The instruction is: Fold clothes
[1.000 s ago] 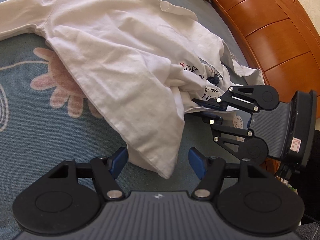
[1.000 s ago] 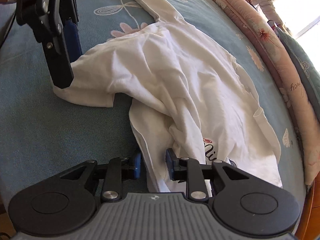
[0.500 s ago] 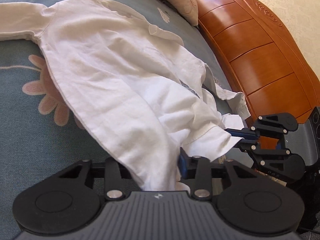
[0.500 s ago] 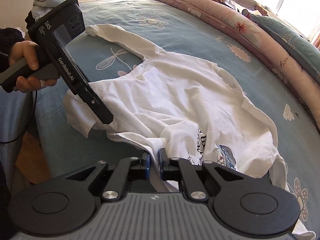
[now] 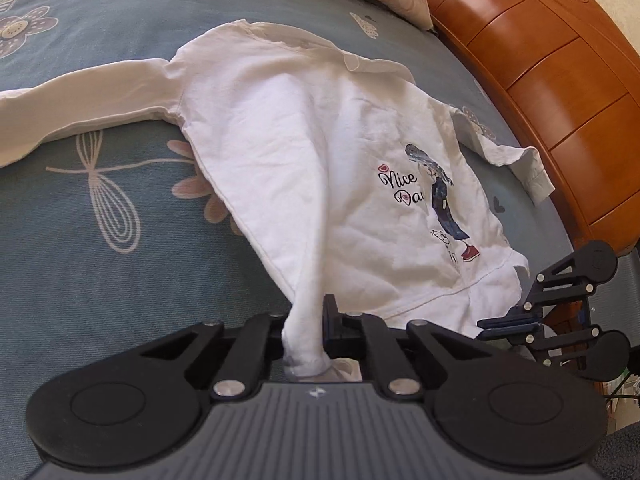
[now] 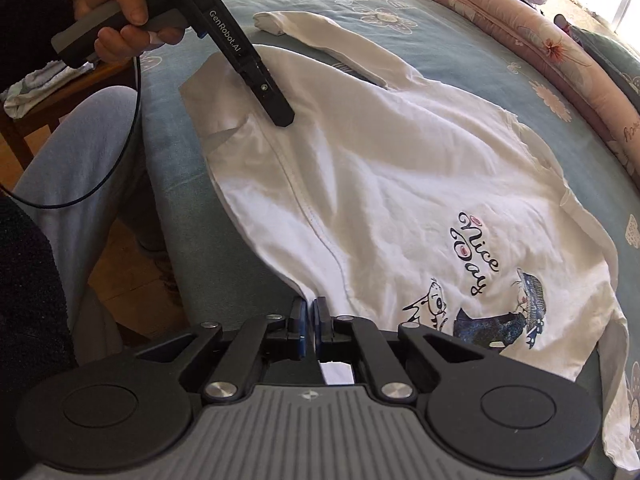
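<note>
A white shirt [image 5: 320,152] with a "Nice Day" print is lying spread on the bed [image 5: 100,260]. Left gripper [image 5: 306,330] and right gripper [image 6: 310,320] are each pinching its hem. Only the right view is showing the person's hand [image 6: 120,12].

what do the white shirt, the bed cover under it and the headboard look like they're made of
White shirt: probably thin cotton knit, matte; it creases softly, shows stitched hems and a printed picture.
Bed cover: woven or brushed fabric, matte grey-blue with printed flowers; exact fibre unclear.
Headboard: wood or wood veneer, glossy orange-brown varnish with bright highlights and panel grooves.
</note>
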